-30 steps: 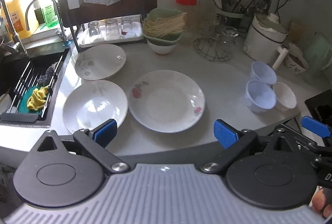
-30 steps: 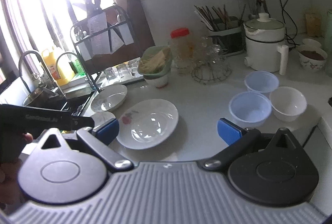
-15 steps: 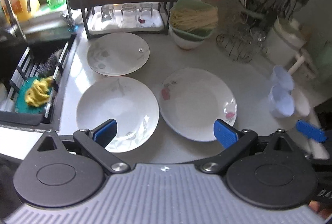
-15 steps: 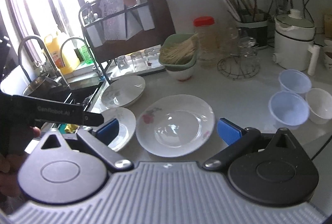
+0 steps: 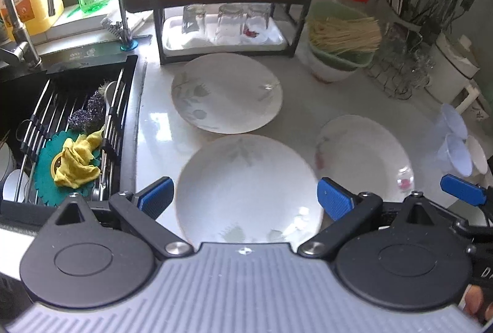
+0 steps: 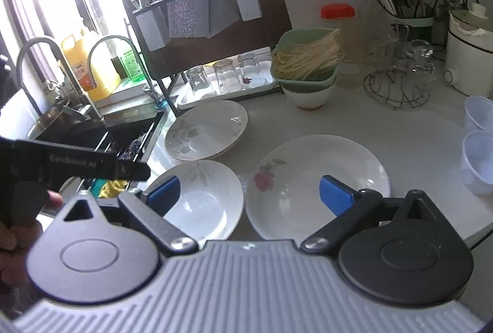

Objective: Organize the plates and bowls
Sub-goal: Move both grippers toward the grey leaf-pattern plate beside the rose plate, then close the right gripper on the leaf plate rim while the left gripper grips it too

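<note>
Both pairs of blue-padded fingers are spread wide and nothing is held in either. Furthest left, the sink (image 5: 71, 129) is seen with a yellow cloth (image 5: 75, 162) lying on its rack. Next, the left gripper (image 5: 245, 197) is poised low over the near plate (image 5: 246, 188), whose rim lies between the open fingers, apparently without contact. Just behind it, a second leaf-patterned plate (image 5: 226, 92) rests in front of the glass rack (image 5: 225, 34). To the right, the rose-patterned plate (image 6: 317, 185) lies flat under the right gripper (image 6: 249, 194), which is held above the counter (image 6: 416, 123) and is aimed between the two near plates. At the far right, three small bowls (image 6: 479, 160) are clustered near the counter edge.

The step in hand is judged to be a pickup of the near plate for stacking. It is best done if one finger is slid under the rim and the other is lowered onto it, so that the edge is pinched firmly; glazed china is likely slippery. The neighbouring plates should be cleared as the plate is lifted.
</note>
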A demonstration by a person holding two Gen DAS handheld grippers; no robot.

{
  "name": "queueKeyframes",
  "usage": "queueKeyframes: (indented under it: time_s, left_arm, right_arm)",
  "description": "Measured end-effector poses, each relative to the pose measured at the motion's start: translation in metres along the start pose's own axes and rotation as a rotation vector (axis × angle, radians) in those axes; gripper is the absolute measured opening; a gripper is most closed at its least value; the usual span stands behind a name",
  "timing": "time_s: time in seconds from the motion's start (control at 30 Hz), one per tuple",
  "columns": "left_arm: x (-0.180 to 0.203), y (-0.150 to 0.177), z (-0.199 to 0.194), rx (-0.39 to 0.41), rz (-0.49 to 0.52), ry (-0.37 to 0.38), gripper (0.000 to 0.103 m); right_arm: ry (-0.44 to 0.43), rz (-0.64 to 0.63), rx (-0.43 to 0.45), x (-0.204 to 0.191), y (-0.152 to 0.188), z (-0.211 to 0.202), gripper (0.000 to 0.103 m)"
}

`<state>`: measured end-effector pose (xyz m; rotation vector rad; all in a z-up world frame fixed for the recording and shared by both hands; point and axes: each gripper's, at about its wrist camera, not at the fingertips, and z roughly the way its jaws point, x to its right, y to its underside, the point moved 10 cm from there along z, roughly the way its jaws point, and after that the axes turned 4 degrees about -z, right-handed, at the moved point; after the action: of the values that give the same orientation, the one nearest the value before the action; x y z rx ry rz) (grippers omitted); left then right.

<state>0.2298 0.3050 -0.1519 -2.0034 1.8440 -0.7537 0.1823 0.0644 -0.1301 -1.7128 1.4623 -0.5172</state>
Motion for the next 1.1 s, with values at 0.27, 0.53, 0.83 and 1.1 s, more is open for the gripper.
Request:
queueKeyframes:
  time_s: [0.27,0.53,0.83,1.1]
  left_arm:
    - [-0.048,0.002,0.028,-0.027,-0.007,0.013,0.101]
    - [-0.083,0.008,0.064,-0.061,-0.102,0.079,0.101]
    - [-0.087,0.007,0.089,-0.056,-0.101,0.158,0.094]
    - [-0.082,0.008,0.111,-0.089,-0.074,0.191,0.076]
  right_arm:
    - [-0.02,0.041,-0.07,-0.026,0.0,0.039,0.099]
    - [-0.061,0.07,-0.132,-0.051,0.011,0.072,0.095]
    - [0.003,0.125,-0.246,-0.04,0.037,0.095,0.07]
    - [0.01,0.152,-0.315,-0.035,0.049,0.108,0.049]
